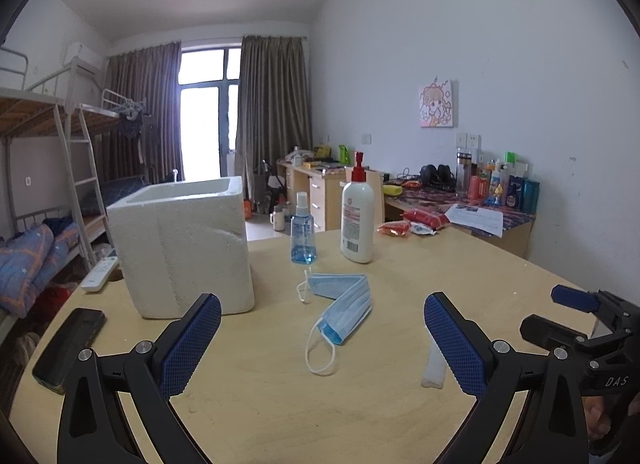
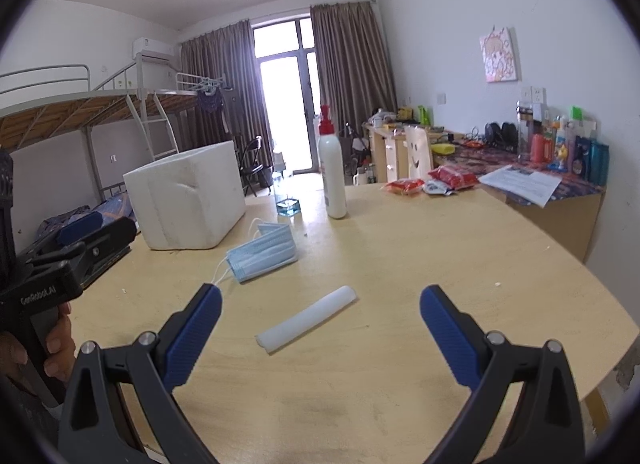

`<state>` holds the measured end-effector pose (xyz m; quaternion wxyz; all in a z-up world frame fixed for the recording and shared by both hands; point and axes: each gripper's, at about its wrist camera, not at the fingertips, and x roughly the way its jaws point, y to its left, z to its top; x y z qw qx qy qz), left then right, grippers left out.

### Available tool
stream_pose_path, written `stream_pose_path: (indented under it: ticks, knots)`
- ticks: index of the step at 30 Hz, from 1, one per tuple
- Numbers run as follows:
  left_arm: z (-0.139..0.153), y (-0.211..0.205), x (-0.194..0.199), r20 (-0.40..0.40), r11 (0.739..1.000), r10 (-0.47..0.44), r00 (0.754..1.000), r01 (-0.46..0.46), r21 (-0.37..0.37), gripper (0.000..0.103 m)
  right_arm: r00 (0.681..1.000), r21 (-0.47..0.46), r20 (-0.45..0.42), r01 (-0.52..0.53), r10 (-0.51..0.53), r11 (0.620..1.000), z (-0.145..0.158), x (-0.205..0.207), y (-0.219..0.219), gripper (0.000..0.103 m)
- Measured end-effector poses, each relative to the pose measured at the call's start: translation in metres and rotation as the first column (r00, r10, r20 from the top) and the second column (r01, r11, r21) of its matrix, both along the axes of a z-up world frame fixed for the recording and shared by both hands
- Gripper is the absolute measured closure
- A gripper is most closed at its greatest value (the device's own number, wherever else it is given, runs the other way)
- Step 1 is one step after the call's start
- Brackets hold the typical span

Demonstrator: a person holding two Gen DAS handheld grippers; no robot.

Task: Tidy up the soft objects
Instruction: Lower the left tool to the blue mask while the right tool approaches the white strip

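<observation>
Face masks (image 1: 340, 304), two of them, pale blue and pleated with white ear loops, lie overlapping in a loose L near the middle of the round wooden table (image 1: 400, 404), limp and flat, one loop trailing toward the near edge. By size, the table comes first, then one white foam box (image 1: 184, 248), open-topped, standing far left of the masks and well apart from them. Two bottles stand beyond the masks: one tall white lotion bottle (image 1: 357, 219) with a red pump, and left of it one small clear spray bottle (image 1: 303, 238) holding blue liquid. One white foam tube (image 2: 306, 319), short and slightly translucent, lies on its side to the right of the masks, near them but not touching. Two red snack packets (image 2: 430, 179) and a small white one sit at the far right rim. One black phone (image 1: 70, 342) and one white remote (image 1: 100, 274) lie at the left edge. The left gripper (image 1: 322, 340) hangs above the table with its blue-padded fingers spread wide, the masks between and beyond them, nothing held. The right gripper (image 2: 320, 326) is likewise spread wide and empty, the foam tube lying between its fingers.
</observation>
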<state>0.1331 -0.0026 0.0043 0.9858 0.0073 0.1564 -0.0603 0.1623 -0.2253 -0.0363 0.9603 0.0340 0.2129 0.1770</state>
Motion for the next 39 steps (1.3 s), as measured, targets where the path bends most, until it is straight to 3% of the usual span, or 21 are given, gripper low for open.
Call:
stream_pose_path:
  ticks: [10, 24, 39]
  knots:
    - [-0.006, 0.002, 0.031, -0.086, 1.000, -0.007, 0.996, 0.006, -0.020, 0.001, 0.996, 0.011, -0.084, -0.027, 0.028, 1.000, -0.009, 0.023, 0.005, 0.002]
    - [-0.012, -0.006, 0.063, -0.173, 1.000, -0.023, 0.985, 0.025, 0.008, 0.001, 0.991, -0.014, -0.120, -0.052, 0.050, 0.999, -0.013, 0.043, 0.011, 0.002]
    - [-0.030, -0.020, 0.118, -0.344, 0.996, -0.089, 0.935, 0.087, -0.022, 0.005, 0.982, -0.040, -0.177, -0.074, 0.066, 0.996, -0.020, 0.062, 0.016, 0.002]
